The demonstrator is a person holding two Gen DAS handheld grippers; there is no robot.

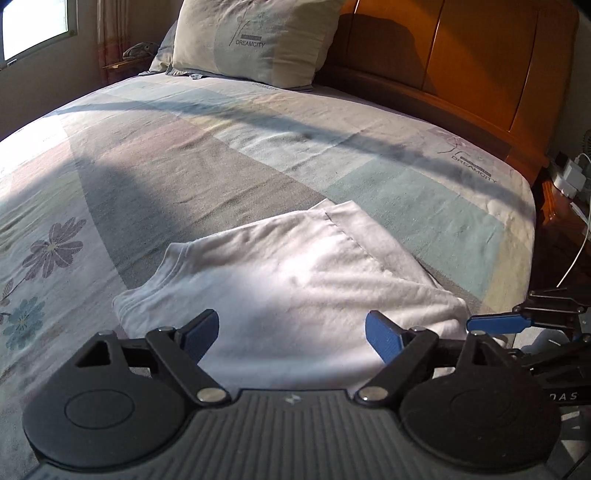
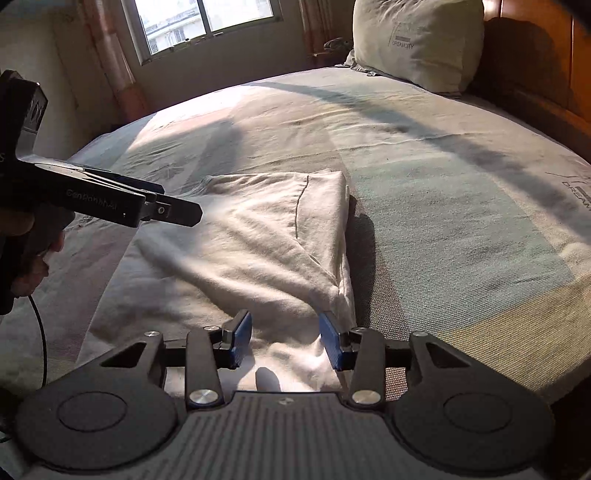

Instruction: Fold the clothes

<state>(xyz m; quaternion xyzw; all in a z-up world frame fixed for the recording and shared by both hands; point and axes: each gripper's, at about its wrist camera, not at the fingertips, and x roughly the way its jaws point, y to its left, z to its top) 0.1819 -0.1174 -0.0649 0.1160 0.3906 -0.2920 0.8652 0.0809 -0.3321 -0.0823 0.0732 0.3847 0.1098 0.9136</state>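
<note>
We see a white shirt lying folded on the bed, near its front edge, a stitched seam running across its upper layer and soft creases over the cotton. In the right wrist view the same shirt shows a thick folded edge on its right side.

Our left gripper hovers low over the shirt's near edge, its blue-padded fingers spread wide with nothing between them. Our right gripper sits at the shirt's near right corner, its fingers open at a middling gap; cloth lies between them, though we cannot tell whether the pads touch it. In that view the left gripper enters side-on from the left, level, gripped by a hand that is shadowed and cut off by the frame.

The sheet is a faded patchwork of pastel blocks with printed flowers. A pillow leans on the glossy wooden headboard. The window is overexposed.
</note>
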